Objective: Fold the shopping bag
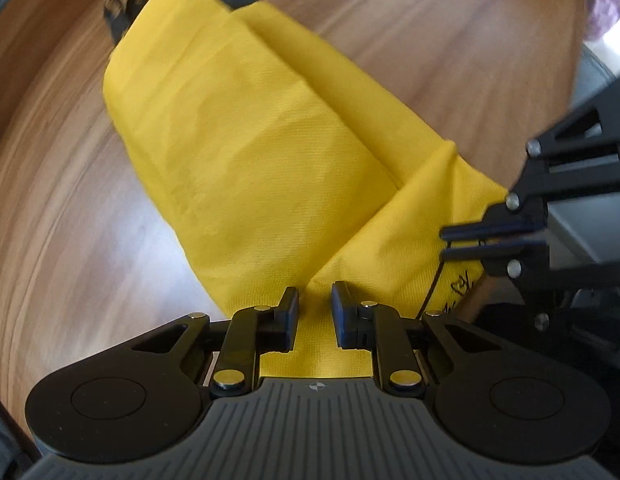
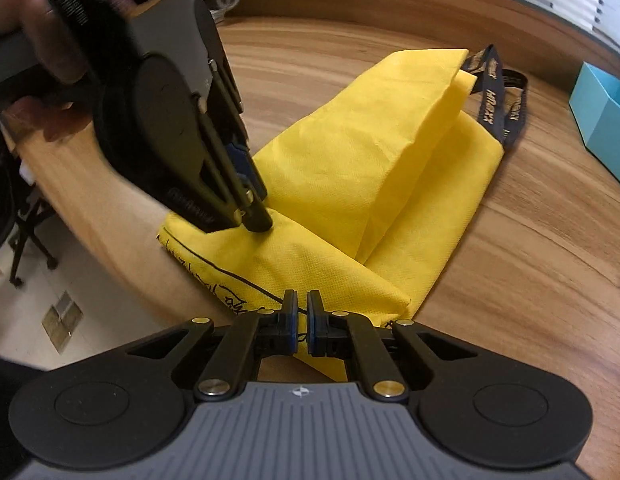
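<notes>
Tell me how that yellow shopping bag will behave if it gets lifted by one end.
The yellow bag looks like thin non-woven cloth, creased and draped, so it would probably sag and unfold. It seems light, likely to slide on the smooth wooden table. Its dark handles would probably dangle.

My left gripper (image 1: 314, 306) is showing black linkage arms, silver rivets, blue pads (image 1: 341, 312) and a ribbed grey base.
</notes>
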`<state>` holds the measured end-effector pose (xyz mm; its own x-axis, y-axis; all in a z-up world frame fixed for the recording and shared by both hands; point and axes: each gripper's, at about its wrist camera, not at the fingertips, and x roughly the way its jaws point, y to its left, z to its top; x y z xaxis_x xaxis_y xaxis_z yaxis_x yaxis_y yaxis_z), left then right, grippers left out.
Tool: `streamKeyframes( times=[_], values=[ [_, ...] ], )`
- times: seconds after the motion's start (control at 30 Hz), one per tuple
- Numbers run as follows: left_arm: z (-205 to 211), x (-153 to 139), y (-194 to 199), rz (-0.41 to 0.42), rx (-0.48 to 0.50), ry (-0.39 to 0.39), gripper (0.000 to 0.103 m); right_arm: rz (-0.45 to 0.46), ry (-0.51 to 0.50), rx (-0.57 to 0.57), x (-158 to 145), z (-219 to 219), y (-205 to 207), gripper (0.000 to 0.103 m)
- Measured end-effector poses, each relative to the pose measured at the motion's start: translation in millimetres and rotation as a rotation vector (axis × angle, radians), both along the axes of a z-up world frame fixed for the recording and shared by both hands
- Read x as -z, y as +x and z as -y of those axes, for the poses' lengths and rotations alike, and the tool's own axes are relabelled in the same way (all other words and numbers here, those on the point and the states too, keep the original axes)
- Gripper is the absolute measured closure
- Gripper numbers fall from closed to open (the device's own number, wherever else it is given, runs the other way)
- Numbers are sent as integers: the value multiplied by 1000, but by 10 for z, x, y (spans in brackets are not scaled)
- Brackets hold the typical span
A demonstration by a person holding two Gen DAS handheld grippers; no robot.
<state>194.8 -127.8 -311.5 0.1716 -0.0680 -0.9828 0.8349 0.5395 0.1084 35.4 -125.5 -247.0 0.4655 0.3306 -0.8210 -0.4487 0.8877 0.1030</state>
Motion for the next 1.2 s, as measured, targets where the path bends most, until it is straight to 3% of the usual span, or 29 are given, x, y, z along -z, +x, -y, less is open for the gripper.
streamKeyframes(
  times=[0.13, 0.2, 0.27, 0.37, 0.4, 0.47, 0.57, 0.77, 0.87, 0.97, 1.1, 1.2],
  values=[
    [-61, 39, -136, -53, -34, -26, 84, 94, -118, -114, -95, -145, -340, 96],
    [-50, 54, -170, -37, -13, -25, 84, 124, -146, -182, -130, -208, -525, 79],
    [-28, 69, -178, -32, 4, -20, 84, 157, -190, -265, -146, -284, -722, 56],
    [24, 81, -142, -57, 51, -8, 85, 315, -398, -395, -47, -456, -1056, 52],
    [47, 80, -100, -75, 63, -5, 85, 330, -423, -411, -41, -482, -1075, 51],
    [82, 92, -17, -111, 86, -3, 85, 485, -632, -538, 154, -621, -1259, 48],
    [96, 116, 33, -132, 109, -7, 85, 564, -808, -676, 427, -745, -1338, 48],
    [91, 150, 8, -103, 147, -30, 85, 569, -809, -679, 505, -819, -1246, 46],
    [100, 168, -18, -103, 163, -32, 85, 527, -769, -689, 442, -802, -1218, 55],
    [106, 195, -49, -120, 197, -37, 85, 489, -743, -702, 387, -802, -1161, 56],
    [106, 238, -56, -144, 233, -54, 85, 507, -752, -728, 331, -821, -1279, 56],
    [126, 280, -26, -160, 247, -65, 85, 551, -793, -710, 450, -864, -1398, 56]
  ],
)
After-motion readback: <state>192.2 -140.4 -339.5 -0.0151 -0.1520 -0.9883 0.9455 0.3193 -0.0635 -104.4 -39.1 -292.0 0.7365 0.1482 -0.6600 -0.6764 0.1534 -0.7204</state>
